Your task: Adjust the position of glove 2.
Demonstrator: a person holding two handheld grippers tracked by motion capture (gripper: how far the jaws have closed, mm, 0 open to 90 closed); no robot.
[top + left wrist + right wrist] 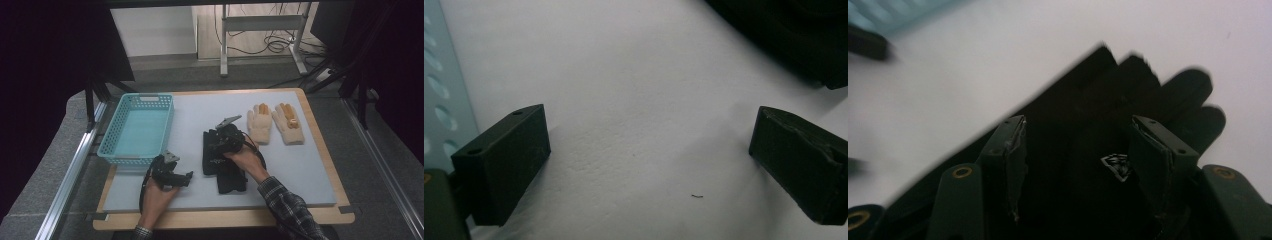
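Our right gripper (216, 136) hovers with jaws apart over the black gloves (220, 165) at the bench's (310, 165) middle, positioned to grasp one; our left gripper (186, 176) waits open near the front edge.

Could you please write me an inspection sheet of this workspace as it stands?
Surface: pale grey mat on a wooden table.
Job's things: black gloves lie mid-mat under the right tongs; a turquoise basket sits at the left with nothing seen inside.
Clutter: a pair of cream gloves with orange patches lies flat, right of the black gloves.
Grippers: left tongs open over bare mat near the basket, nothing between the jaws. Right tongs open, jaws either side of a black glove, not pressing it.
Cables: a black cable trails from the left tongs; loose cables lie on the floor beyond the table.
Surroundings: metal frame legs behind, dark curtains at both sides.
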